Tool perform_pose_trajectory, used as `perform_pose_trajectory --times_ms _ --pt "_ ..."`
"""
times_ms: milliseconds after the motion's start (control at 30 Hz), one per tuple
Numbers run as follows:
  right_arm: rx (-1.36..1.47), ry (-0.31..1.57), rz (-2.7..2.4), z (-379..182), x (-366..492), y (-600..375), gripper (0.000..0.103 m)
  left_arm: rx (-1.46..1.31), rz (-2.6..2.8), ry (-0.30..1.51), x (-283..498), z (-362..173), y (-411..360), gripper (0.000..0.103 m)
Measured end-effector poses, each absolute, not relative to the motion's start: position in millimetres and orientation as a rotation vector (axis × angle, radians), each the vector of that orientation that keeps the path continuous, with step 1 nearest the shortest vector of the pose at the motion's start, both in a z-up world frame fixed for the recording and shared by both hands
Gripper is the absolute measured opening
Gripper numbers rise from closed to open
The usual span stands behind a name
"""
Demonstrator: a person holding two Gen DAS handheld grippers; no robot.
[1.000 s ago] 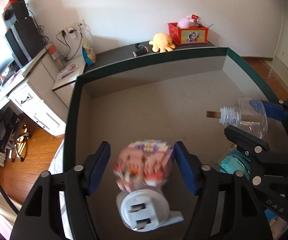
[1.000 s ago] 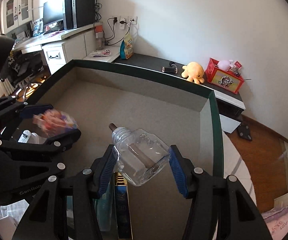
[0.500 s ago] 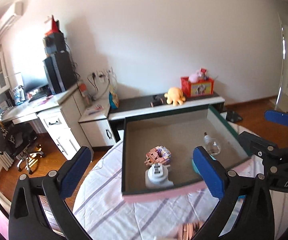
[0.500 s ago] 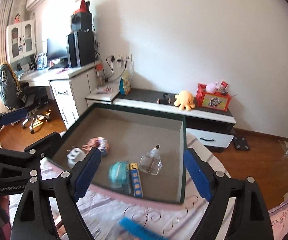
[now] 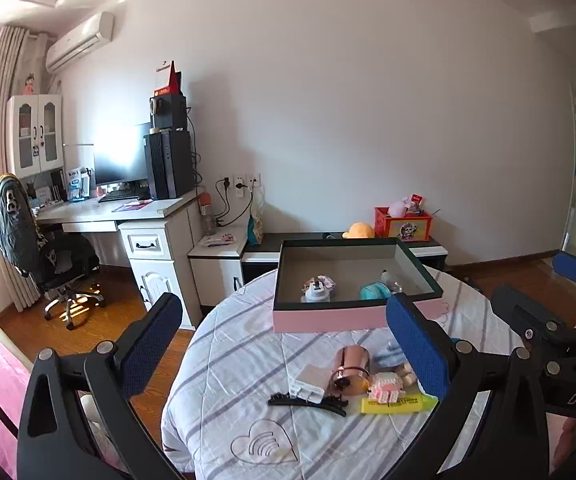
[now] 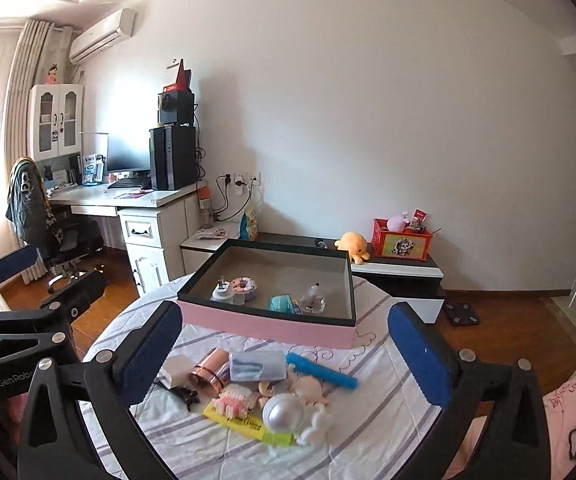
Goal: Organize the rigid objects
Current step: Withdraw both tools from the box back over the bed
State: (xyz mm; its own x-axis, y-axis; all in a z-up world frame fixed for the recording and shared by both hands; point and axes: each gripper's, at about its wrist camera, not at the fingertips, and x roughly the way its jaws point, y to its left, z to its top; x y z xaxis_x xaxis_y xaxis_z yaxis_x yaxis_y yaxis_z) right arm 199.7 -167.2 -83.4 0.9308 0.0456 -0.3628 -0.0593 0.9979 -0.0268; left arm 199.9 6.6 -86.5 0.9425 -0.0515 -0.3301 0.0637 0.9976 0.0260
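Between the blue pads of the left gripper (image 5: 283, 344) nothing is held; its jaws stand spread wide over the round table (image 5: 223, 364), above a loose heap of small things. The right gripper (image 6: 285, 350) is likewise spread wide with nothing between its pads, its jaws having just been opening.

Nearest below the left gripper lie a black hair clip (image 5: 307, 401), a copper-coloured cup (image 5: 350, 368) on its side, a small pink-and-white block figure (image 5: 384, 390) and a yellow highlighter (image 5: 398, 404). A white charger (image 5: 306, 384) lies just beside the cup.

From the right wrist view the same heap shows a silver ball (image 6: 283, 412) resting on the highlighter, a blue tube (image 6: 322, 370) lying slantwise, and a folded light-blue cloth (image 6: 256, 365) beside the cup.

Farther out on the striped tablecloth (image 6: 368, 432) stands a pink-sided storage box (image 6: 265, 322) with a dark rim. Inside it sit a white plug adapter (image 6: 222, 292), a pink block toy (image 6: 245, 286) touching it, a teal case (image 6: 281, 303) and a clear glass bottle (image 6: 314, 300) lying near the teal case.

Beyond the table are a white desk (image 5: 127, 212) with a computer tower (image 5: 167, 164), and a low cabinet carrying a yellow plush octopus (image 6: 352, 245) and a red crate (image 6: 402, 243).
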Motion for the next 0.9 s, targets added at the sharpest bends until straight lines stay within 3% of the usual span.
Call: perform_pose_trajectory --times_ms 400,900 --pt "-0.029 0.3 0.023 -77 112 -160 0.103 0.013 -0.062 0.243 123 -70 9 0.103" --pt "-0.034 0.238 -0.01 -63 84 -164 0.103 0.027 -0.063 0.18 98 -55 2 0.103"
